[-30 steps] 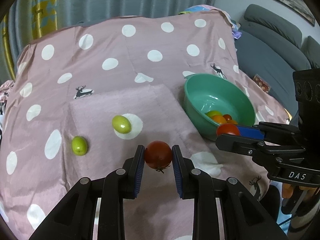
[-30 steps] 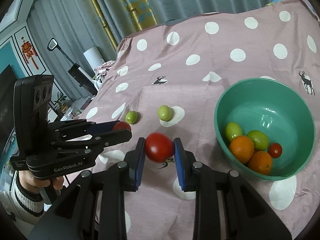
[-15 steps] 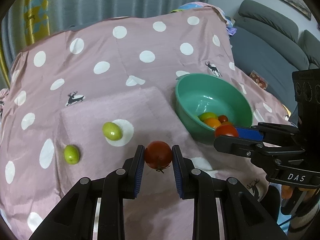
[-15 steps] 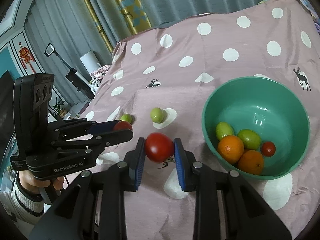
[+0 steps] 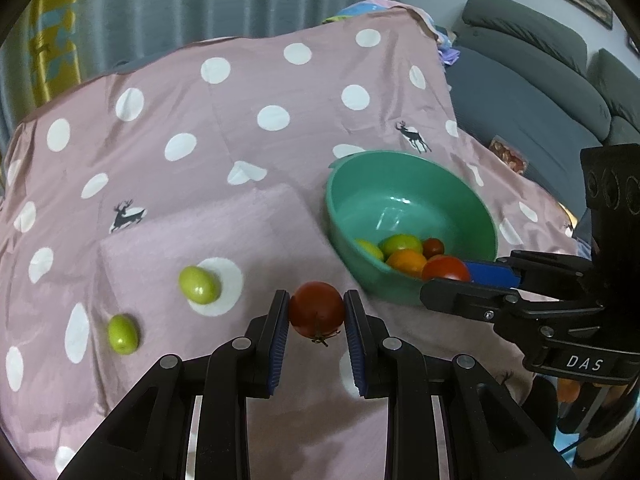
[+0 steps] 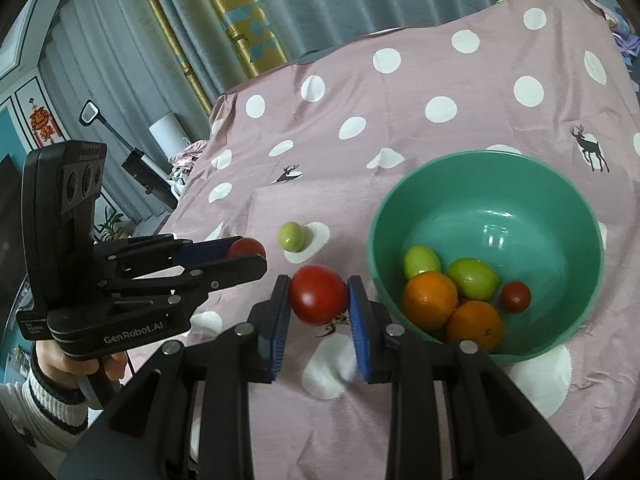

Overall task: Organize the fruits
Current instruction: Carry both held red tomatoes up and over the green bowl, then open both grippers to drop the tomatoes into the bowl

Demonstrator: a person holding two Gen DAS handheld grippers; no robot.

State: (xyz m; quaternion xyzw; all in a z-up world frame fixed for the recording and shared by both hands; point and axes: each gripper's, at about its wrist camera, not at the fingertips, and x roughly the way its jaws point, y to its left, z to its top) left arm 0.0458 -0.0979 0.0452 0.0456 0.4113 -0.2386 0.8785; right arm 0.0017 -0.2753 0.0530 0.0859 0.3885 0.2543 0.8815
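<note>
My left gripper [image 5: 316,312] is shut on a dark red tomato [image 5: 317,309], held above the cloth left of the green bowl [image 5: 348,184]. My right gripper [image 6: 319,296] is shut on a brighter red tomato [image 6: 318,294], just left of the bowl's rim [image 6: 378,216]. In the left wrist view the right gripper [image 5: 446,276] hangs by the bowl's near rim with its tomato [image 5: 445,269]. The bowl holds two oranges [image 6: 430,298], two green fruits [image 6: 472,278] and a small red tomato [image 6: 515,297]. Two green fruits [image 5: 199,285] [image 5: 122,334] lie loose on the cloth.
A pink polka-dot cloth [image 5: 248,80] with deer prints covers the table. A grey sofa [image 5: 532,92] stands at the right, curtains [image 6: 280,8] behind. A hand in a striped sleeve [image 6: 48,392] holds the left gripper's handle.
Both grippers have drifted right with their tomatoes; the bowl and the loose green fruits have slid left in both views. Neither grip has changed.
</note>
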